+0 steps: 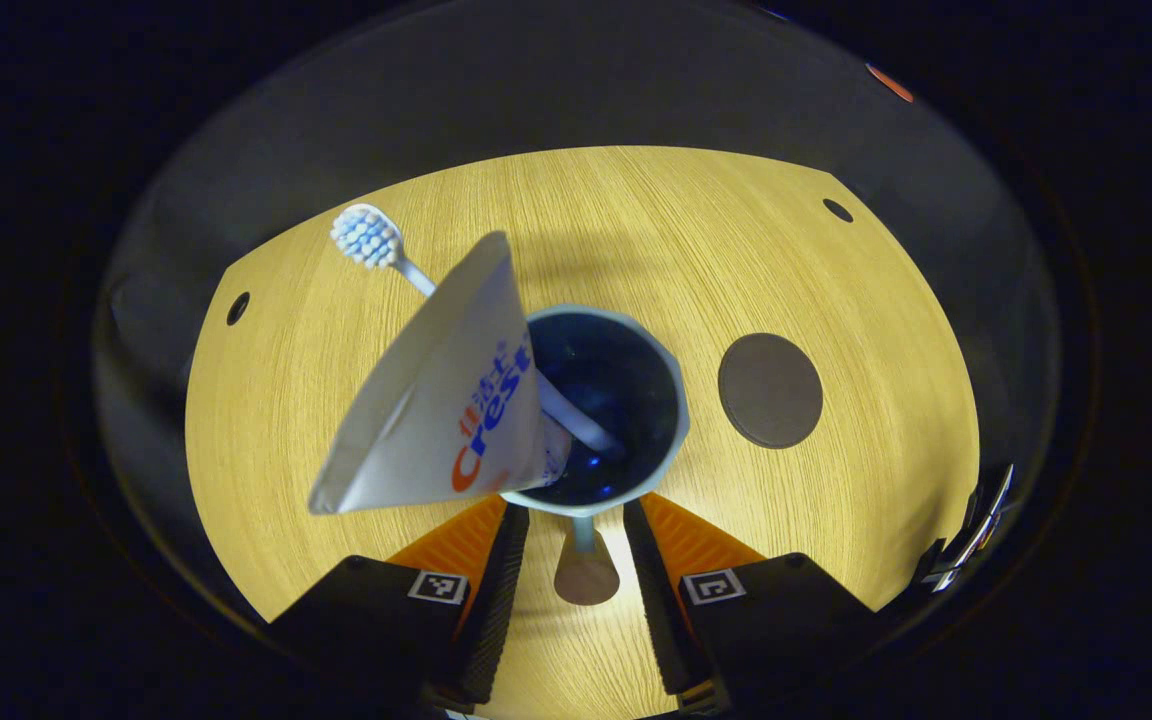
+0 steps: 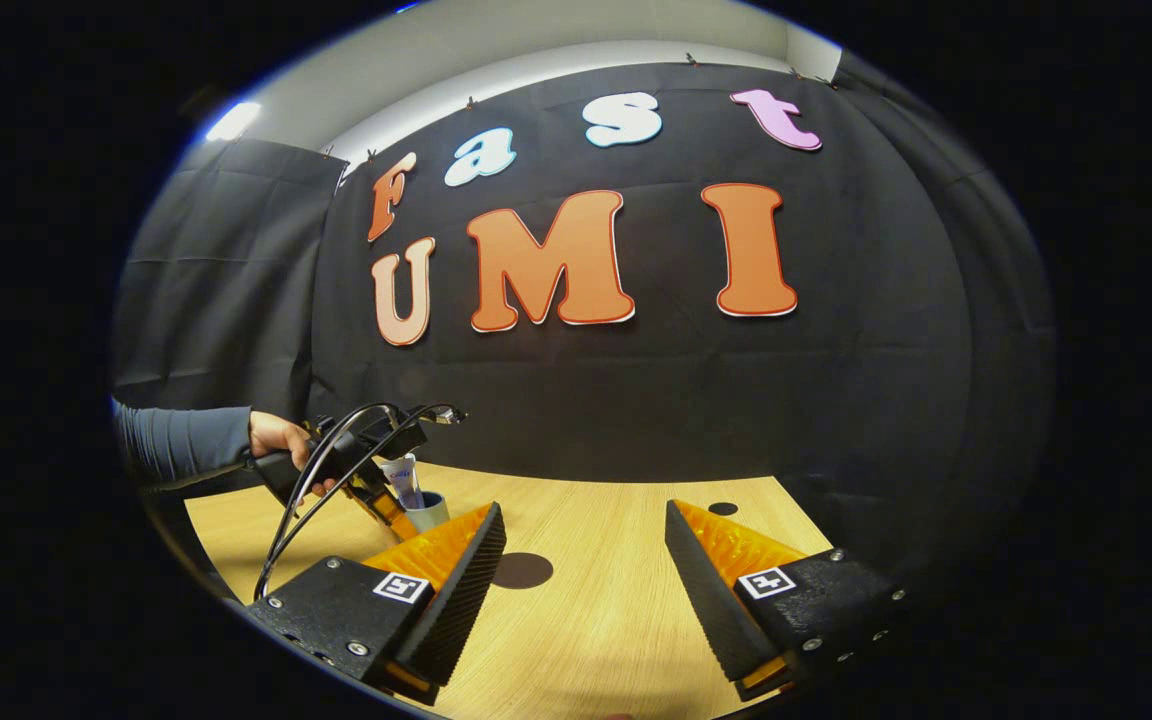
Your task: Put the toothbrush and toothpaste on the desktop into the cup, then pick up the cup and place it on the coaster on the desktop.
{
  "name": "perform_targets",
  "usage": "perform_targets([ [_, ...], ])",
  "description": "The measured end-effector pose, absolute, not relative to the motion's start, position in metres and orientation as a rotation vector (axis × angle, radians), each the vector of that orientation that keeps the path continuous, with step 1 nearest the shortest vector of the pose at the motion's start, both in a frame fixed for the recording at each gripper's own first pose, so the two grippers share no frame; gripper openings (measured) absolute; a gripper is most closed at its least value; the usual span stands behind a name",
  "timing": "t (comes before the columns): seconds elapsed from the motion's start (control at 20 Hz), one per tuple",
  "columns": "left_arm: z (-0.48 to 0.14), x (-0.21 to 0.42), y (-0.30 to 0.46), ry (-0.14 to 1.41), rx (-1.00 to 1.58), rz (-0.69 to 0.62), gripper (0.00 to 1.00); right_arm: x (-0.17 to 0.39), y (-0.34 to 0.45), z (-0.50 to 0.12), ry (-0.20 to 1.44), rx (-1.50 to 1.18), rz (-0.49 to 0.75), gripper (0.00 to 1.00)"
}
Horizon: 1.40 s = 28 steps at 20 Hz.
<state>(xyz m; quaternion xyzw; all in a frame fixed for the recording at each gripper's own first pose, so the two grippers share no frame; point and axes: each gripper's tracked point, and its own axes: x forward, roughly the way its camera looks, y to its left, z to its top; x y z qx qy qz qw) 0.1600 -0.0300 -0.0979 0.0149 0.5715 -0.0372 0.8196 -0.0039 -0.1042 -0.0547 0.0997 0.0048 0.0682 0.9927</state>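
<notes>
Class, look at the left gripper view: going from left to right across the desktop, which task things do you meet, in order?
Toothbrush head → toothpaste tube → cup → coaster. The tube and the brush handle both lean out of the cup to its left.

My left gripper view: toothpaste (image 1: 446, 400) tube covers the near-left rim of the cup (image 1: 671, 380) and the middle of the toothbrush (image 1: 368, 238) stem, so only the bristle head and the lower stem inside the cup show. Tube's cap end is down in the cup, can't see it. Cup bottom dark, can't make it out. Cup's outer wall is hidden from this angle.

My right gripper view: cup (image 2: 428, 512) is small and half behind my left finger (image 2: 456, 570); toothpaste (image 2: 402, 480) is tiny, toothbrush too small to tell. Coaster (image 2: 523, 570) is partly cut by that same finger. Sleeve (image 2: 181, 442) is cut off at the picture's edge.
</notes>
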Motion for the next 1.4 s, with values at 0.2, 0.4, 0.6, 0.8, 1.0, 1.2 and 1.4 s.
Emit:
perform_targets([
  [0.2,-0.109,0.164,-0.039,1.200,0.030,-0.061,0.31,-0.008,-0.105,-0.058,0.014,0.216,0.136,0.97],
  [0.4,-0.112,0.167,-0.044,1.180,0.009,-0.047,0.28,-0.012,-0.111,-0.057,0.016,0.217,0.126,0.97],
  [0.6,-0.106,0.168,-0.044,1.155,0.023,-0.058,0.28,-0.018,-0.116,-0.059,0.018,0.217,0.117,0.96],
  [0.8,-0.097,0.171,-0.045,1.119,0.057,-0.103,0.28,-0.025,-0.121,-0.063,0.028,0.219,0.107,0.97],
  [1.0,-0.098,0.172,-0.042,1.101,0.071,-0.158,0.28,-0.033,-0.124,-0.066,0.037,0.222,0.096,0.97],
  [1.2,-0.100,0.170,-0.044,1.094,0.081,-0.201,0.28,-0.042,-0.131,-0.068,0.039,0.215,0.080,0.97],
  [1.4,-0.102,0.168,-0.043,1.100,0.097,-0.230,0.28,-0.047,-0.136,-0.071,0.044,0.226,0.067,0.96],
])
